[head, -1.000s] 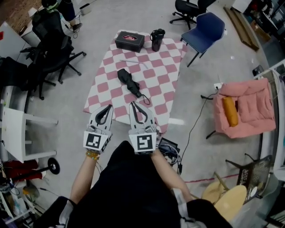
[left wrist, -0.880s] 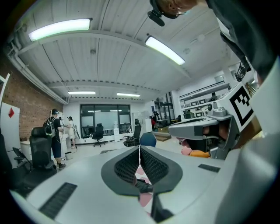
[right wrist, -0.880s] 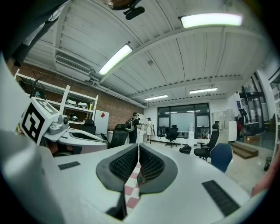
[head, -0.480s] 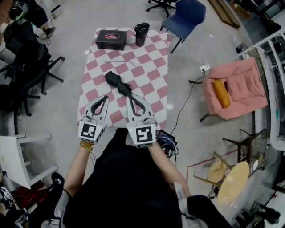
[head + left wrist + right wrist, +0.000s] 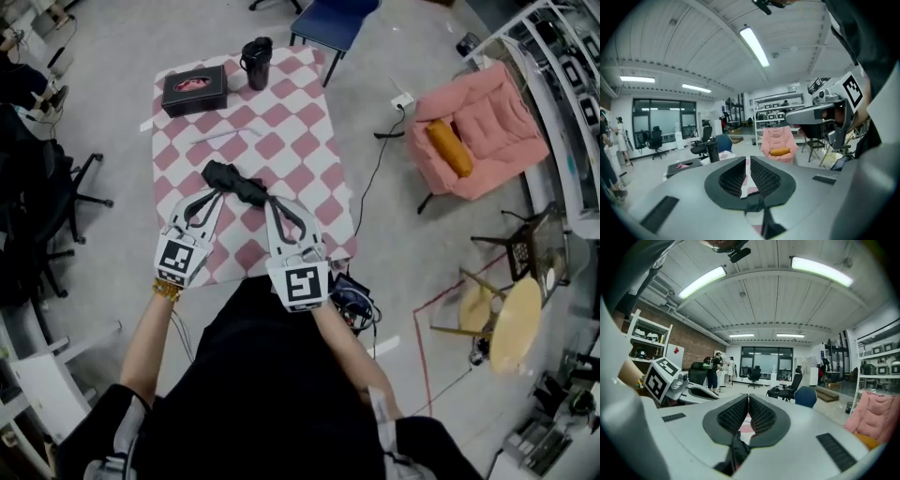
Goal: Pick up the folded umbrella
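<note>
The folded black umbrella (image 5: 234,181) lies on the pink-and-white checked mat (image 5: 281,141) on the floor. In the head view both grippers are held out in front of the person, above the mat. My left gripper (image 5: 218,192) is shut and empty, its tip over the umbrella's left end in the picture. My right gripper (image 5: 271,201) is also shut and empty, its tip by the umbrella's right end. In the gripper views the left gripper (image 5: 746,161) and right gripper (image 5: 748,398) point across the room, and their own bodies hide the umbrella.
A black box (image 5: 194,90) and a black mug (image 5: 256,62) stand at the mat's far end, with a blue chair (image 5: 333,17) beyond. A pink armchair (image 5: 483,127) holding an orange cushion (image 5: 447,147) sits at the right. A cable (image 5: 370,173) and office chairs (image 5: 47,202) flank the mat.
The person has stepped up to the mat. Both grippers have moved forward and lower, and their tips are now over the umbrella's ends. Both stay shut.
</note>
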### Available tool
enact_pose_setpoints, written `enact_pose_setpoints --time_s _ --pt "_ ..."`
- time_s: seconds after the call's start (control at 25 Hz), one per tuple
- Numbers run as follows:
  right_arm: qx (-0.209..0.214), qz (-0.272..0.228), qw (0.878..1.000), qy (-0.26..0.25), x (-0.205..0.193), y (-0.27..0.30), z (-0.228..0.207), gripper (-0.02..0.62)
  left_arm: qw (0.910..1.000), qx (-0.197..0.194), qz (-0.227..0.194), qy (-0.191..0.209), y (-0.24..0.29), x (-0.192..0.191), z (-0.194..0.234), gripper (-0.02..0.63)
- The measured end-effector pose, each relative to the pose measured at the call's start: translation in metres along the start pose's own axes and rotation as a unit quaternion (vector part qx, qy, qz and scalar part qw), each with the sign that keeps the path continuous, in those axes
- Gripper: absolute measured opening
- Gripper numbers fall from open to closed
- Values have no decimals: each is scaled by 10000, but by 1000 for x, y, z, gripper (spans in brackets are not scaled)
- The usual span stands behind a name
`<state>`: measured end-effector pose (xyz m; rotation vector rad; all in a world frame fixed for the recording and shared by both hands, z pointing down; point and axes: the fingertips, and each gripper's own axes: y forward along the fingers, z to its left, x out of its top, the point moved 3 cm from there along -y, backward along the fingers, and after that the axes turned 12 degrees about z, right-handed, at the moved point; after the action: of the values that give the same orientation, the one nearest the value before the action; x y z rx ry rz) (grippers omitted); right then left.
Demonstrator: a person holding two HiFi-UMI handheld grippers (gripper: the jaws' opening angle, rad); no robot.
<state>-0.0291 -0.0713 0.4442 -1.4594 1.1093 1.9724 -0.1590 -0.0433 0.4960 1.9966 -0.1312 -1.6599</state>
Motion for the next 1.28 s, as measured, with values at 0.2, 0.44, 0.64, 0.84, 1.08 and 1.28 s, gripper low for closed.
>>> enact_pose_setpoints --time_s 0.2,0.44,0.64,0.84,1.08,1.28 --pt "-403 50 9985 356 -21 -5 -35 16 9963 -581 471 415 45 -5 -4 18" --pt "-529 189 9980 286 -31 -5 -74 16 9706 -1358 1200 1587 105 -22 -9 34" --pt "-494 305 9979 302 -34 -5 -80 17 9239 -1902 1862 2750 135 -49 -20 147" --pt "-358 467 9979 276 -38 2 -72 17 8331 -2602 2657 4095 148 -105 -39 233" --pt "-191 542 9983 138 -35 13 -67 17 7689 -2866 3116 4790 171 -133 -42 244" --pt "-83 531 9985 66 -33 16 -59 17 7447 -3205 3496 4695 182 -140 -43 249"
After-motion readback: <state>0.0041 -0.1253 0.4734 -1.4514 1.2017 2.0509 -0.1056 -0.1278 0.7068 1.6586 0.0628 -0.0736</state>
